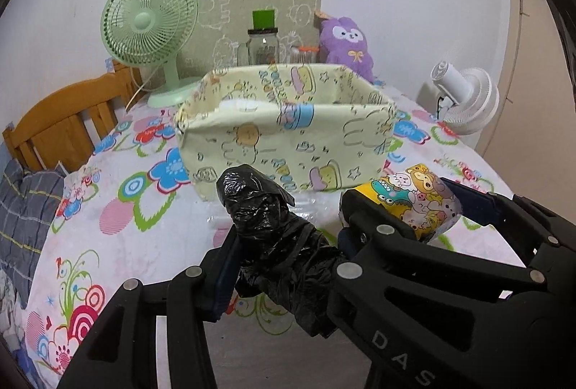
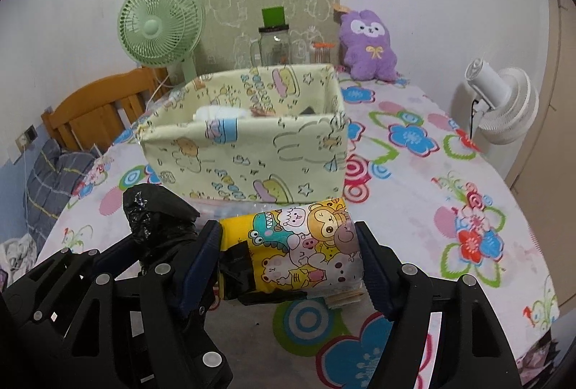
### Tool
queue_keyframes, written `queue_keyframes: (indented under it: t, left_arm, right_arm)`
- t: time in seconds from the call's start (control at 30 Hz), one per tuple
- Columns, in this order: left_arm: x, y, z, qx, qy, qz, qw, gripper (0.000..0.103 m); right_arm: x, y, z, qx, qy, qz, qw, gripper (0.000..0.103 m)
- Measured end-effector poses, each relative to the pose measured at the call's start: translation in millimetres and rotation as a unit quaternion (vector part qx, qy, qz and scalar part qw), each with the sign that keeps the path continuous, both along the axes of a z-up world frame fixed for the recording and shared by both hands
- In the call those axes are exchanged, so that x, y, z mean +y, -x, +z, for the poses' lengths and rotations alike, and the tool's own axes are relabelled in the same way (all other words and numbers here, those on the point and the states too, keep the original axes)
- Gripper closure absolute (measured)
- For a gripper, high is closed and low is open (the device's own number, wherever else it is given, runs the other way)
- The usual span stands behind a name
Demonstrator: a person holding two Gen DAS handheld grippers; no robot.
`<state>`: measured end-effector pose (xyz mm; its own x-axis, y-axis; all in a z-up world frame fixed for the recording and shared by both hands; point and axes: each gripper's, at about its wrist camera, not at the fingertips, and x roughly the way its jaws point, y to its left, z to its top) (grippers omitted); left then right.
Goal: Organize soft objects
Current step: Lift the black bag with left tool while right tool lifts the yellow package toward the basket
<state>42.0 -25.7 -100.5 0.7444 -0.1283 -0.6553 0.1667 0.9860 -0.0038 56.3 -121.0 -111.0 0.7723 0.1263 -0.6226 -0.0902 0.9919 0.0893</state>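
Observation:
A crumpled black plastic bag roll (image 1: 262,209) sits between the fingers of my left gripper (image 1: 288,223), which is shut on it and holds it off the bed. Beside it, my right gripper (image 2: 288,237) is shut on a yellow soft pack printed with cartoon animals (image 2: 306,245), with both blue pads pressing its sides. In the left wrist view the pack (image 1: 421,205) shows at the right. The black roll (image 2: 154,219) shows at the left of the right wrist view. Just ahead stands an open pale-yellow fabric box (image 1: 288,144) (image 2: 244,155) with something white (image 2: 219,111) inside.
A floral bedsheet (image 2: 450,180) covers the bed. Behind the box stand a green fan (image 2: 160,25), a glass jar (image 2: 273,47) and a purple plush toy (image 2: 369,47). A white fan (image 2: 500,101) is at the right edge, and a wooden headboard (image 1: 68,122) at the left.

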Motion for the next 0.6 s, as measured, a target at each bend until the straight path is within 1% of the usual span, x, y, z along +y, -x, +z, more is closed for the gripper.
queue_keyframes:
  t: [0.6]
  left_arm:
    - [-2, 8, 47, -0.041, 0.005, 0.0, 0.9992, 0.048]
  right_arm:
    - [-2, 11, 51, -0.041, 0.002, -0.002, 0.999, 0.028]
